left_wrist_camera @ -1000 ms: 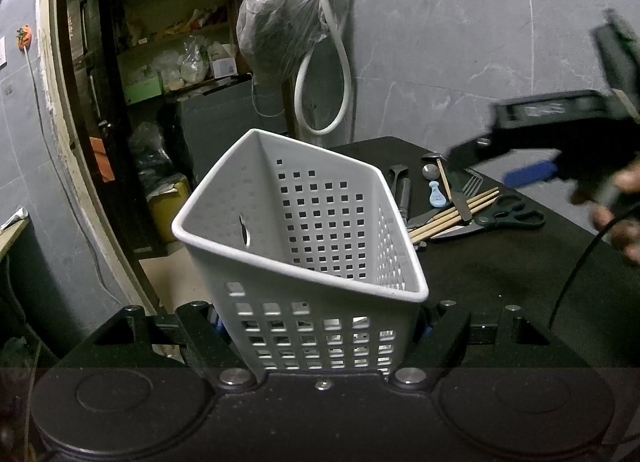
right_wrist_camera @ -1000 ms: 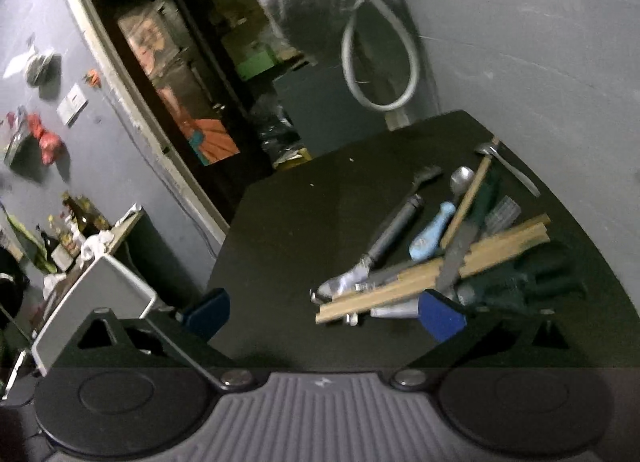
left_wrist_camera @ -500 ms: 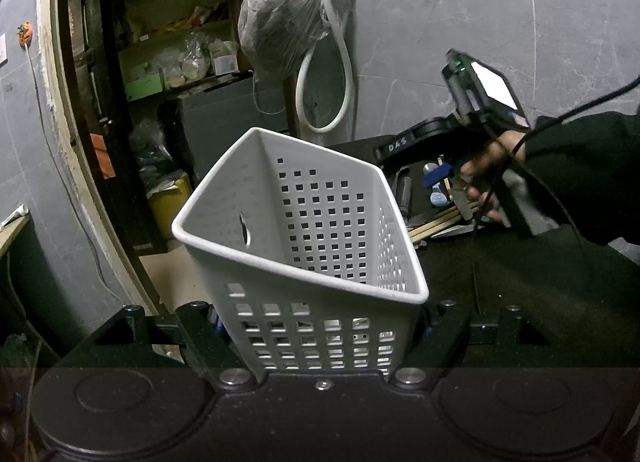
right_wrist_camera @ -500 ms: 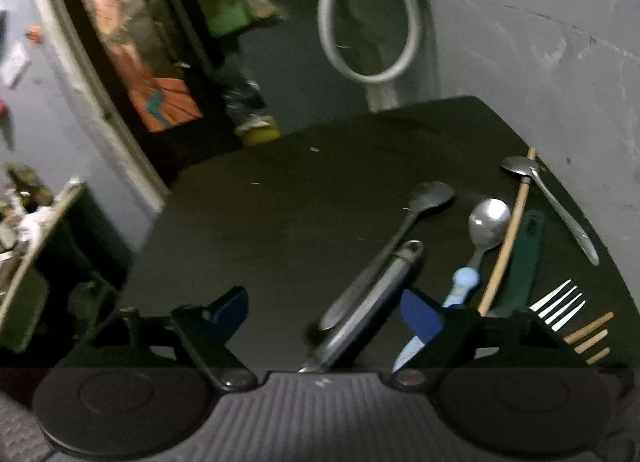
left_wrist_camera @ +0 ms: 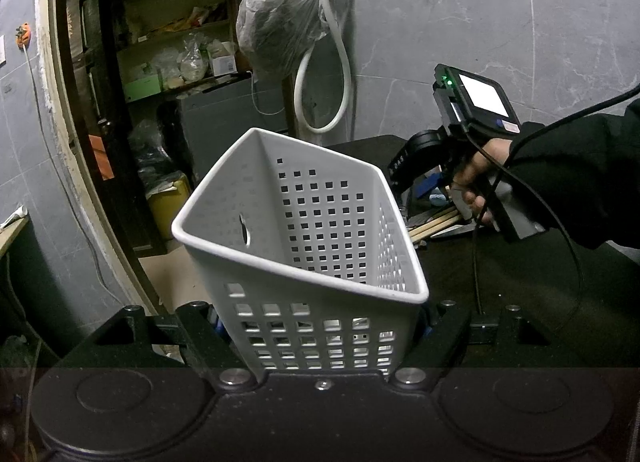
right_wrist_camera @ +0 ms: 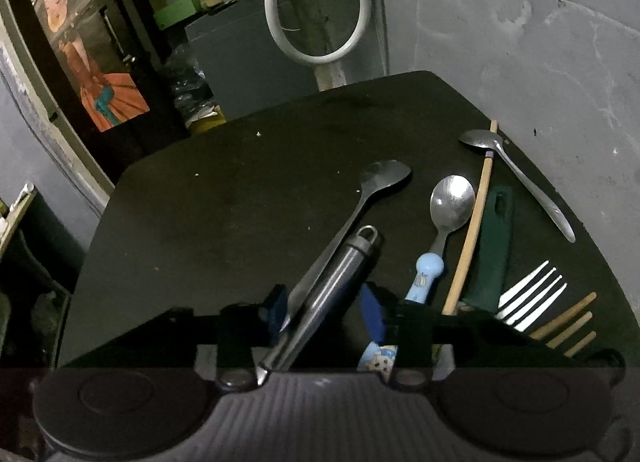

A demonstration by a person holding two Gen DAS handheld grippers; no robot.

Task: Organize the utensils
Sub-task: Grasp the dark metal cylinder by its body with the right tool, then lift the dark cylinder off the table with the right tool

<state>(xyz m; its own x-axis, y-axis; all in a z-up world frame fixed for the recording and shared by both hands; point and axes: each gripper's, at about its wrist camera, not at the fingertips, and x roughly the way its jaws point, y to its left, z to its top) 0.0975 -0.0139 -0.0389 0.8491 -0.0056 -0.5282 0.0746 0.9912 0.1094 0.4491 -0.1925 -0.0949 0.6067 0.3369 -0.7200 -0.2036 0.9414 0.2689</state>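
My left gripper point(left_wrist_camera: 324, 328) is shut on the base of a white perforated basket point(left_wrist_camera: 304, 230), which it holds tilted with the mouth facing up and toward me. On the black table point(right_wrist_camera: 240, 202) lie the utensils. A steel-handled tool point(right_wrist_camera: 332, 286) and a dark spoon point(right_wrist_camera: 384, 176) run between the fingers of my right gripper point(right_wrist_camera: 324, 312). Its jaws are closing around them and a gap remains at the right pad. Beside them lie a blue-handled spoon point(right_wrist_camera: 452, 202), a wooden chopstick point(right_wrist_camera: 472, 230), a green handle point(right_wrist_camera: 492, 246), a white fork point(right_wrist_camera: 532, 290) and another spoon point(right_wrist_camera: 516, 178).
A person's hand and dark sleeve point(left_wrist_camera: 580, 182) hold the right gripper point(left_wrist_camera: 426, 184) just past the basket's far corner. A grey wall point(right_wrist_camera: 520, 42) with a looped white hose point(left_wrist_camera: 320, 102) stands behind the table. The table's left edge drops toward a doorway point(left_wrist_camera: 120, 102).
The right gripper swung in and down over the utensil pile, and its jaws narrowed from wide open to straddle the steel handle. The left gripper and basket kept still.
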